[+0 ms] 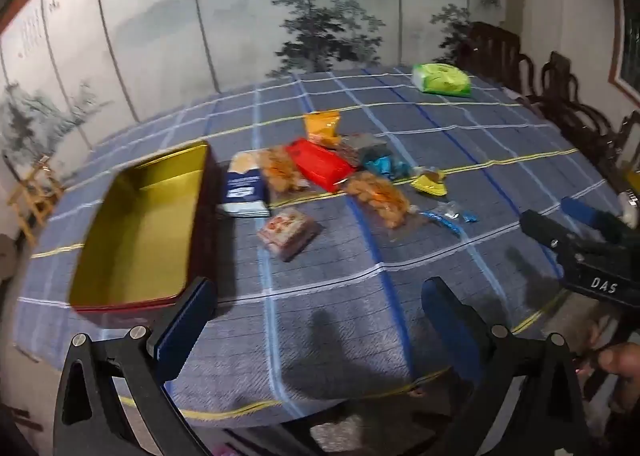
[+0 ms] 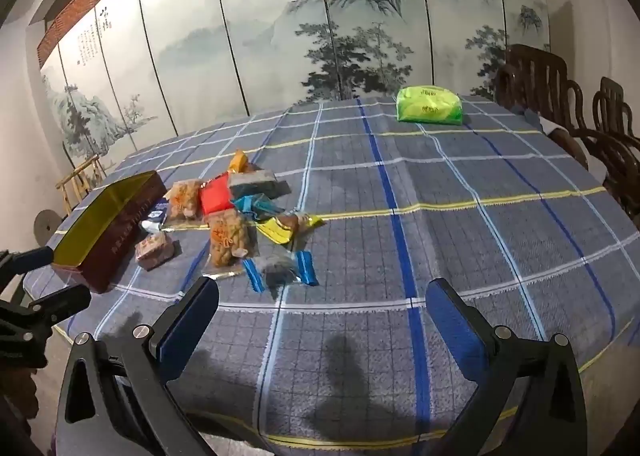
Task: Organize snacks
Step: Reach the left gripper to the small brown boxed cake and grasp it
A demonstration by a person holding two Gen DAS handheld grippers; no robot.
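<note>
We're in a room w/ a painted landscape screen [image 2: 320, 35] behind a table under a blue plaid cloth [image 2: 440, 215], dark wooden chairs [image 2: 536, 83] at the far right. On the left of the cloth sits an open red tin [image 1: 136, 228] w/ a gold inside, nothing in it. Just right of it lies the snack pile [image 1: 320, 175]: a navy-and-white packet [image 1: 245, 187] nearest the tin, a red pack [image 1: 320, 163], an orange pouch [image 1: 322, 127] behind it, two clear bags of golden twists, a small pinkish pack [image 1: 288, 232] nearer us, yellow and blue wrappers on the right. A green pack [image 2: 430, 105] lies well apart at the far side. Our left gripper [image 1: 320, 296] hovers wide open over bare cloth near the tin's near corner, holding nothing. Our right gripper [image 2: 322, 296] is also spread wide and empty, tilted down, near the blue-ended wrapper [image 2: 280, 268].
</note>
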